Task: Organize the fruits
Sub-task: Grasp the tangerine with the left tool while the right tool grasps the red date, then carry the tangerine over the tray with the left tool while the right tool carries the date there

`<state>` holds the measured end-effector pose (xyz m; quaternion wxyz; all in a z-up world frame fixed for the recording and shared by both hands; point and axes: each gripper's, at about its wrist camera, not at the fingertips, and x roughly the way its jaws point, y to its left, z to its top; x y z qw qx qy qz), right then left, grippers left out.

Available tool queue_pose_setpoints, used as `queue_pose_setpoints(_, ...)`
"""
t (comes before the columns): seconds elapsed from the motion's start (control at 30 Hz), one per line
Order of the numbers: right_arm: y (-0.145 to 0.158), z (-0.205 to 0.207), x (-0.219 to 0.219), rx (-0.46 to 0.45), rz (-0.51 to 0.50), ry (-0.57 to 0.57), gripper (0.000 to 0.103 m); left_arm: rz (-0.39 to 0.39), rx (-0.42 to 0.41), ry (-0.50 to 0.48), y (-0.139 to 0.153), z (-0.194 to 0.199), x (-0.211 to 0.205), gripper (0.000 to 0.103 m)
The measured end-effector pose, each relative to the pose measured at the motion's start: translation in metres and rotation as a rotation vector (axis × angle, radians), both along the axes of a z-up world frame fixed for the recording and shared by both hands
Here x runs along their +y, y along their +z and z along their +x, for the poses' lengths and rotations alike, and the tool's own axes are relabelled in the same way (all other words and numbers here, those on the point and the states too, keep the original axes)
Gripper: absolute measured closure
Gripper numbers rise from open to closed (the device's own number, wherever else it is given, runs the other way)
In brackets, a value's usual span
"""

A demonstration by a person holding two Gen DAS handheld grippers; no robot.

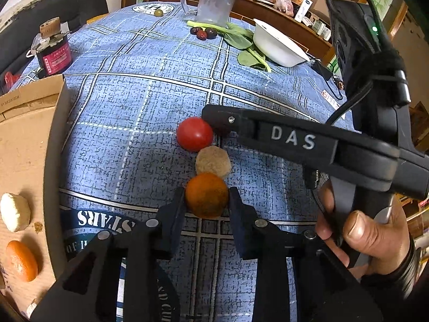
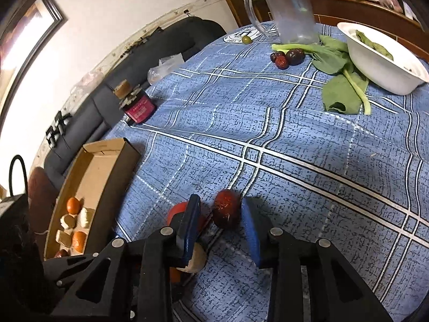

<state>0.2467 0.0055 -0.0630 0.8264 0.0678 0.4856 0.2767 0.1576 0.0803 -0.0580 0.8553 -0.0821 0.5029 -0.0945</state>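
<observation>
On the blue checked bench, left tongs (image 1: 207, 196) closed around an orange fruit (image 1: 206, 194), beige round piece (image 1: 213, 161) and red tomato (image 1: 194, 133) touching in a row beyond, right tongs (image 2: 221, 214) wide around a dark red date (image 2: 226, 212), cardboard box (image 2: 107, 166) with more fruit at the left

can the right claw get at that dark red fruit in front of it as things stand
Probably yes. The dark red fruit already sits between the open fingers of the right claw, apart from both pads. The tomato lies just outside the left finger, so closing should miss it.
</observation>
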Motion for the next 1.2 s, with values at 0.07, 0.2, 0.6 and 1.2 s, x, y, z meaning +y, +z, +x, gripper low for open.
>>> queue_pose_setpoints(0.07, -0.003, 0.003, -0.003, 0.023, 0.026, -0.006, 0.075, 0.023, -0.008, -0.006, 0.000, -0.001, -0.004, 0.075)
queue_pose_setpoints(0.2, 0.000, -0.006, -0.003, -0.011, -0.016, -0.018, 0.081, 0.029, -0.010, -0.008, 0.001, -0.004, -0.003, 0.076)
queue_pose_setpoints(0.6, 0.050, -0.068, -0.009, -0.137, -0.028, 0.033, 0.081, 0.051, -0.072, 0.006, 0.031, -0.036, 0.008, 0.076)
queue_pose_setpoints(1.2, 0.072, -0.130, 0.031, -0.175, -0.034, 0.128, 0.082, 0.116, -0.121, 0.121, 0.060, -0.084, 0.061, 0.076)
